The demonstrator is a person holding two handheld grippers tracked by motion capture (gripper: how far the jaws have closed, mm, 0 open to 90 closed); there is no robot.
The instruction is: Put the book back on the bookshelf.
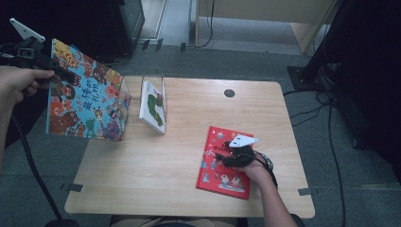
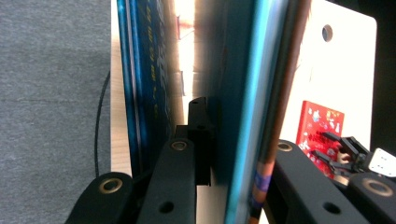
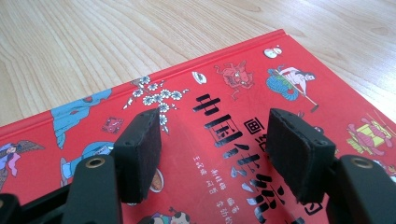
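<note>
A large colourful picture book (image 1: 87, 97) hangs tilted over the table's left edge, with my left gripper (image 1: 60, 72) shut on its upper left corner. In the left gripper view the book's blue cover (image 2: 240, 107) runs edge-on between the jaws of that gripper (image 2: 233, 158), which press on it. A red picture book (image 1: 222, 163) lies flat on the table's right front. My right gripper (image 1: 230, 152) rests over it, held by a hand. In the right gripper view the right gripper (image 3: 212, 144) stands open just above the red cover (image 3: 219, 88), nothing between the pads.
A white book with a green caterpillar (image 1: 153, 106) stands upright in a thin wire holder at the table's back left. The wooden table (image 1: 156, 179) has a round cable hole (image 1: 229, 93) at the back. Cables (image 1: 331, 142) and dark furniture surround it on the floor.
</note>
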